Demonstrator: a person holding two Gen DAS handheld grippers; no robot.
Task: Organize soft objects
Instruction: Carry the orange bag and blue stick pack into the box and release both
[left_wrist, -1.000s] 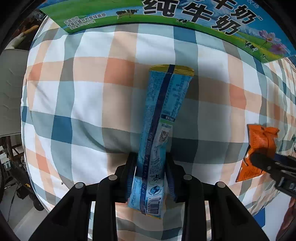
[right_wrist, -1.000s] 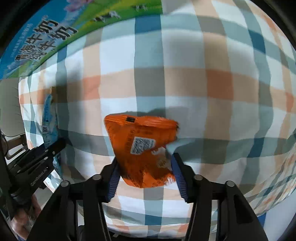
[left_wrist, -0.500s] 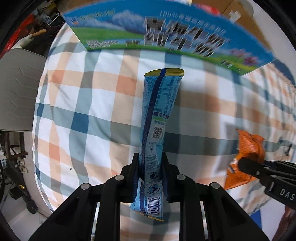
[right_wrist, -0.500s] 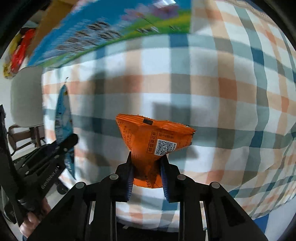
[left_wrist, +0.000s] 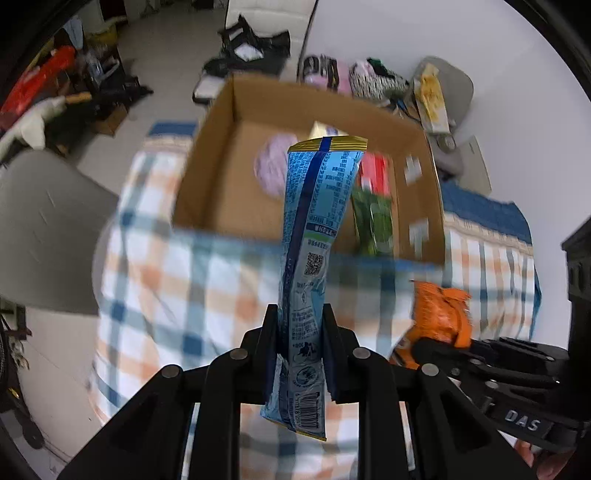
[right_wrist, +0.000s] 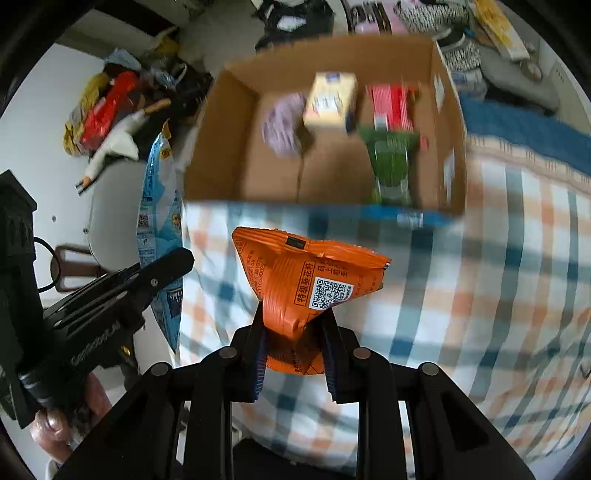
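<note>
My left gripper (left_wrist: 300, 338) is shut on a long blue snack packet (left_wrist: 317, 236), held upright above the checked bedcover (left_wrist: 177, 295). My right gripper (right_wrist: 295, 332) is shut on an orange snack bag (right_wrist: 306, 280), also lifted off the cover. Ahead of both stands an open cardboard box (right_wrist: 236, 155) holding a purple soft thing (right_wrist: 282, 125), a cream carton (right_wrist: 330, 99), a red pack (right_wrist: 389, 105) and a green pack (right_wrist: 391, 170). In the left wrist view the orange bag (left_wrist: 439, 314) and right gripper sit low right; in the right wrist view the blue packet (right_wrist: 159, 206) and left gripper (right_wrist: 173, 260) are at left.
The box (left_wrist: 218, 173) rests on the far part of the cover. A grey chair (left_wrist: 48, 236) stands to the left of the bed. Clutter lies on the floor behind: bags (left_wrist: 251, 48), a red item (right_wrist: 107, 107) and a white toy (right_wrist: 114, 144). A hand (right_wrist: 62, 424) grips the left tool.
Both grippers have risen and pulled back from the cover with their packets. The views now tilt up, so the box's open inside and the room behind show.
</note>
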